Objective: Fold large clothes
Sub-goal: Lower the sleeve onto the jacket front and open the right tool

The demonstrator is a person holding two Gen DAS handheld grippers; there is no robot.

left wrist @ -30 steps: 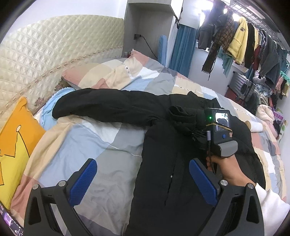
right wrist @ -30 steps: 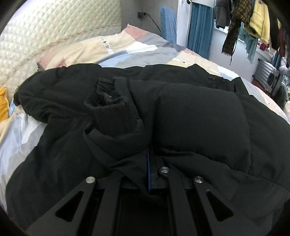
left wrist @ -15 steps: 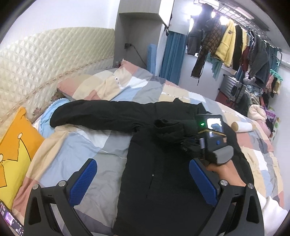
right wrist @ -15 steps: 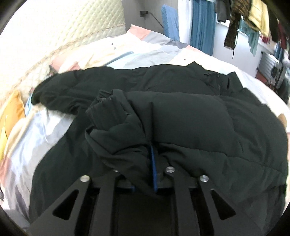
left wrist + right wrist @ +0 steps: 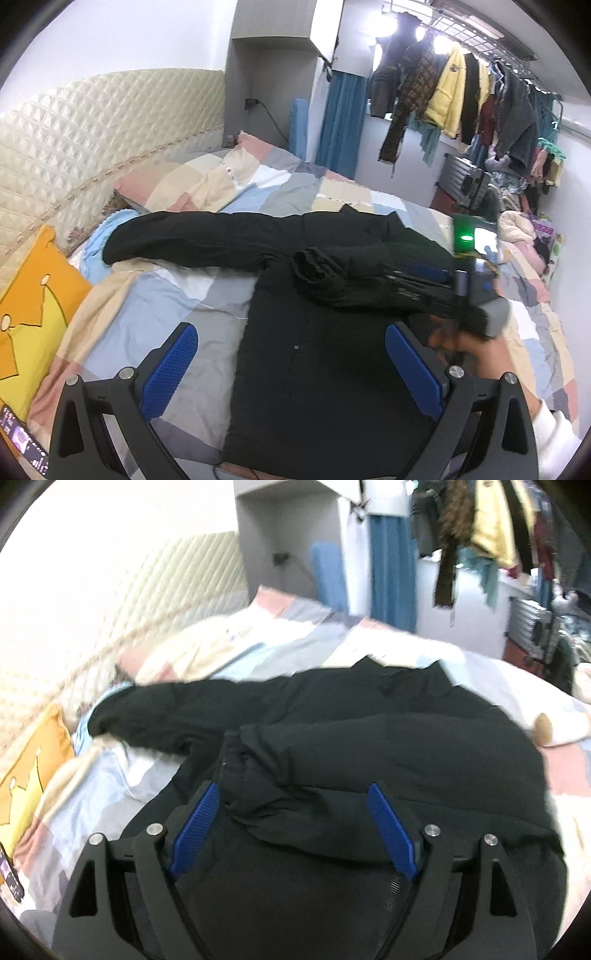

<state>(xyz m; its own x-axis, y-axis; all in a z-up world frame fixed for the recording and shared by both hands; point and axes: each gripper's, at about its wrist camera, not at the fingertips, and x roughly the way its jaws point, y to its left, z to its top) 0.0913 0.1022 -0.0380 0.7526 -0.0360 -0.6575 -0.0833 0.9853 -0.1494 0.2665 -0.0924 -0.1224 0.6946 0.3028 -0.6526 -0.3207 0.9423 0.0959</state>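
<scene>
The left gripper [image 5: 291, 365] gapes wide over the black padded jacket [image 5: 325, 369]. The right gripper [image 5: 291, 823] is spread wide too, the jacket's folded sleeve [image 5: 369, 760] lying just ahead.

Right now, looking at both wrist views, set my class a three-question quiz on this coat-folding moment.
1. True or false: the right gripper is shut on the black coat.
2. Which sleeve lies folded across the coat's chest: a) the right sleeve, b) the left sleeve?
3. Fill in: the yellow cushion lies at the ____ edge of the left wrist view, beside the headboard.

Key: 1 false, its jaws stand open; 2 a, the other stretches out toward the cushion; 3 left.
</scene>
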